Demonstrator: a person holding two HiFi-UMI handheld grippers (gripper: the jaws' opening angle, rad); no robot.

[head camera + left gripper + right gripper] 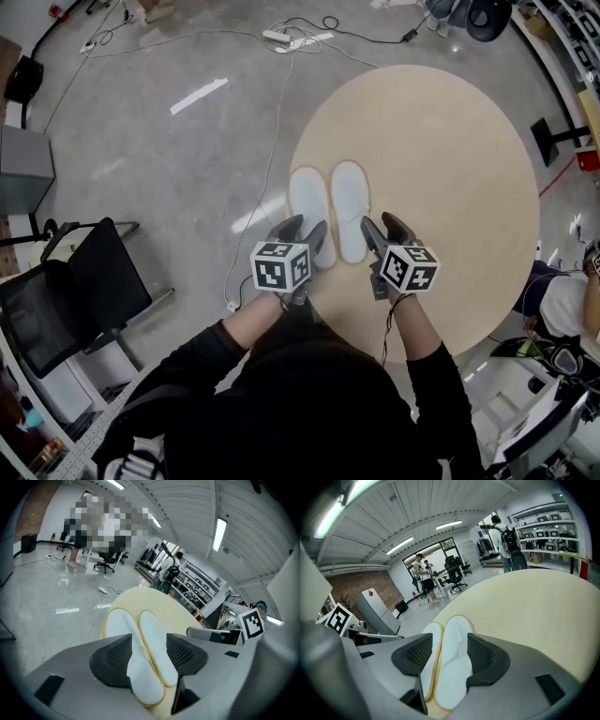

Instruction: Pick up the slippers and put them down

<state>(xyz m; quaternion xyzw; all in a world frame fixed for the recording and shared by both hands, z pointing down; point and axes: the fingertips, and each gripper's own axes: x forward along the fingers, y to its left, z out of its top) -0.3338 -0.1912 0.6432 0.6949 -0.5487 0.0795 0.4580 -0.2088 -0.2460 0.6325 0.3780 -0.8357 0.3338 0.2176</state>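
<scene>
Two white slippers lie side by side, heels toward me, on the round beige table (450, 159), close to its left edge. My left gripper (302, 231) stands open over the heel of the left slipper (308, 204). My right gripper (385, 231) stands open at the heel of the right slipper (351, 206). In the left gripper view the left slipper's heel (140, 679) lies between the wide-apart black pads (112, 660), with the other slipper (157, 637) beside it. The right gripper view has the right slipper (454, 660) between its pads (485, 656), which do not press on it.
The table's rim (298, 150) curves just left of the slippers. A black chair (89, 286) stands on the grey floor at the left. Cables and a power strip (291, 39) lie on the floor beyond the table. A person (562, 305) sits at the right edge.
</scene>
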